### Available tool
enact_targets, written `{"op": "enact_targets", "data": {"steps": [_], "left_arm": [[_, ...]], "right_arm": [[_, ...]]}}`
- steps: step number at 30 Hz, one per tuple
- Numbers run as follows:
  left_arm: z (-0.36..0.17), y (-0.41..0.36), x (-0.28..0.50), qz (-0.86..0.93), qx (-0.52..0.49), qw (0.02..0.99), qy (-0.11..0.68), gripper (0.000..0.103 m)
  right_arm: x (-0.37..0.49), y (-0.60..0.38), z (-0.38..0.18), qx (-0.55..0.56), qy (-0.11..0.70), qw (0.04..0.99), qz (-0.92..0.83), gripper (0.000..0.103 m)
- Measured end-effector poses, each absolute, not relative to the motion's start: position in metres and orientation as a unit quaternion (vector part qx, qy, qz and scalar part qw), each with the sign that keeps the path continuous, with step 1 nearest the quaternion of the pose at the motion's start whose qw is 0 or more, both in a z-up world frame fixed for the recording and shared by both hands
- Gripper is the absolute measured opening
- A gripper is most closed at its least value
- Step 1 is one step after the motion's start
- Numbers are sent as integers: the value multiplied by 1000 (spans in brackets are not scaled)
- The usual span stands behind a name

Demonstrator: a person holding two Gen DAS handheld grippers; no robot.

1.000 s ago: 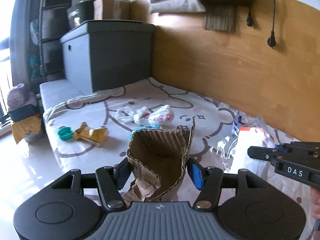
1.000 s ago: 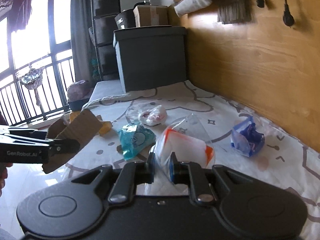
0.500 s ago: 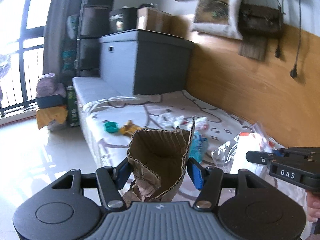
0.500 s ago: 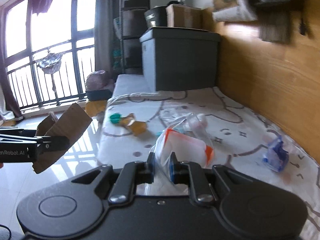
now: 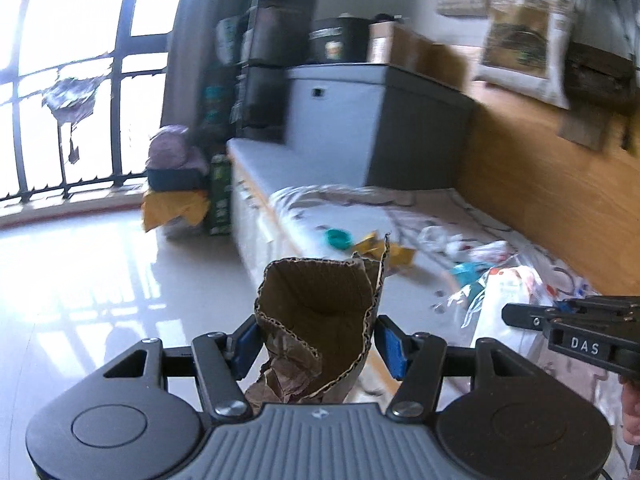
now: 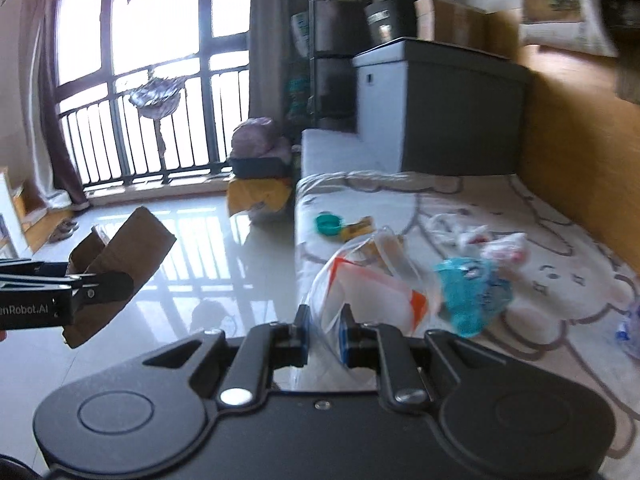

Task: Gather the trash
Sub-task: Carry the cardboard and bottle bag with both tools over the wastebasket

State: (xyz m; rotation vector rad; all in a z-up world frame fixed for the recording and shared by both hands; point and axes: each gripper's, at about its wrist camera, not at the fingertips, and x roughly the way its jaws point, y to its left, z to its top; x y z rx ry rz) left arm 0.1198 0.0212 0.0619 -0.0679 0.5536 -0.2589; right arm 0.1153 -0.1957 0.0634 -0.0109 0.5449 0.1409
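Teal lid (image 6: 329, 224), yellow wrapper (image 6: 357, 229), seemingly blurred teal bag (image 6: 468, 292) litter the bedsheet (image 6: 560, 320)

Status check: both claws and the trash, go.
Left claw clamped on crumpled cardboard. Right claw shut on clear plastic bag. Teal cap, wrappers on the bed. Nothing blocking.

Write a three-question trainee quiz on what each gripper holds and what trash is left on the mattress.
1. True or false: the left gripper is shut on a crumpled cardboard piece.
2. What does the right gripper pinch: A a bottle, B a clear plastic bag, C a book?
3. What colour is the small round lid left on the mattress?

Key: 1 true; 2 B; 3 teal.
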Motion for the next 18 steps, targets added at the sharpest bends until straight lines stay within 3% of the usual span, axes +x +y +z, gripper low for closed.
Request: {"op": "enact_targets", "data": {"steps": [18], "left_arm": [[6, 114, 160, -39, -52, 941, 332, 61]], "right_arm": [[188, -96, 19, -46, 318, 937, 140, 15]]}}
